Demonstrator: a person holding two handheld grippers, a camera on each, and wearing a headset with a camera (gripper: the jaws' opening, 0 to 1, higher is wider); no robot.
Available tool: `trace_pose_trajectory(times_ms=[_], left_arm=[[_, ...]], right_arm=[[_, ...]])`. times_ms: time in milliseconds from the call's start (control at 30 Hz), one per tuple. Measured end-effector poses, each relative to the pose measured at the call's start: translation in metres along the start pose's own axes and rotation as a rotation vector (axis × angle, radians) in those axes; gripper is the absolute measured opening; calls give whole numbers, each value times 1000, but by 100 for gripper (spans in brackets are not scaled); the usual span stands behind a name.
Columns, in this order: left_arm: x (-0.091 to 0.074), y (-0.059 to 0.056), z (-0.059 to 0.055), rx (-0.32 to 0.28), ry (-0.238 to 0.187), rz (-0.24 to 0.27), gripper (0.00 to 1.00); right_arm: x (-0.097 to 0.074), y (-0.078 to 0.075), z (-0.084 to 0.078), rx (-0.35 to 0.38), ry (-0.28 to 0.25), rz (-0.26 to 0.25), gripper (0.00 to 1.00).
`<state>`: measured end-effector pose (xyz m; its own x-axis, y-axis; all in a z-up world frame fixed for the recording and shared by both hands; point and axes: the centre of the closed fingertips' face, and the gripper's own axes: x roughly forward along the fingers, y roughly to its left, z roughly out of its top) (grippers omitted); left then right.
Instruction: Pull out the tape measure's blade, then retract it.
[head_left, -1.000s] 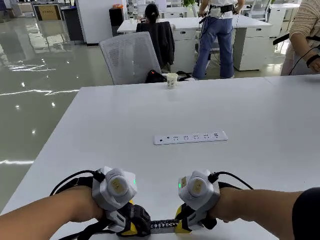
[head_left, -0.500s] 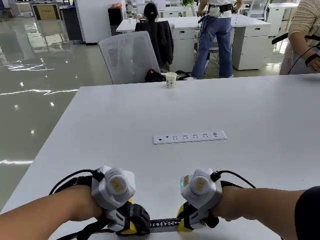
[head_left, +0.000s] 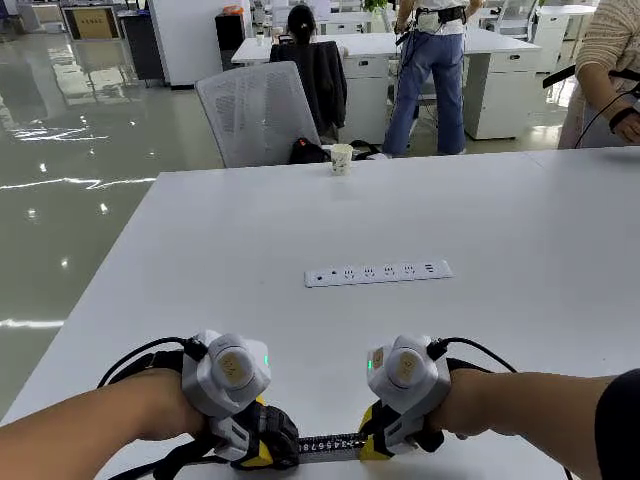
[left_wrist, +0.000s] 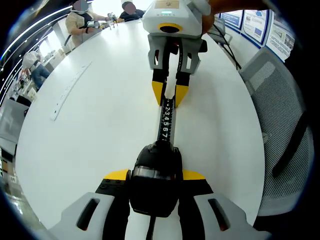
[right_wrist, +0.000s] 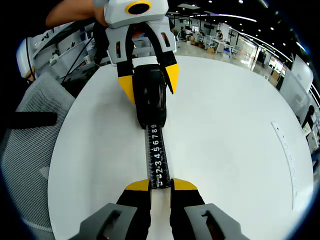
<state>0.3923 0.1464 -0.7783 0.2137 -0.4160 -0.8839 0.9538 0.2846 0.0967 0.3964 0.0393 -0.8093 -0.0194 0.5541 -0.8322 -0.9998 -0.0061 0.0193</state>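
The black tape measure case (left_wrist: 156, 177) sits between the yellow-tipped jaws of my left gripper (left_wrist: 156, 176), which is shut on it; its far face shows in the right gripper view (right_wrist: 151, 95). A short stretch of numbered blade (right_wrist: 156, 157) runs out to my right gripper (right_wrist: 160, 185), shut on the blade's end. Seen from the head, the case (head_left: 272, 440), blade (head_left: 330, 446), left gripper (head_left: 268, 452) and right gripper (head_left: 368, 446) lie at the white table's near edge (head_left: 300, 330), the two grippers facing each other.
A white power strip (head_left: 378, 272) lies mid-table and a paper cup (head_left: 342, 159) stands at the far edge. A grey mesh chair (head_left: 258, 112) is behind the table. People stand and sit at desks beyond, one at the right end.
My right gripper has moved slightly to the right, away from the left, and a little more blade shows between them. The left gripper and the case stay in place.
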Motion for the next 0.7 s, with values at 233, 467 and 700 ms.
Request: trace_pose_trajectory(times_ms=[233,467,700], left_arm=[[0,0,0,-2,-1,2,31],[0,0,1,-4,-2,2,31],[1,0,1,-5,-3,2,31]], right_arm=[[-2,0,-4,1,4,0,11],[-5,-1,-8,9,6,-3,11],[-8,-2,-13,15,8,-3,11]])
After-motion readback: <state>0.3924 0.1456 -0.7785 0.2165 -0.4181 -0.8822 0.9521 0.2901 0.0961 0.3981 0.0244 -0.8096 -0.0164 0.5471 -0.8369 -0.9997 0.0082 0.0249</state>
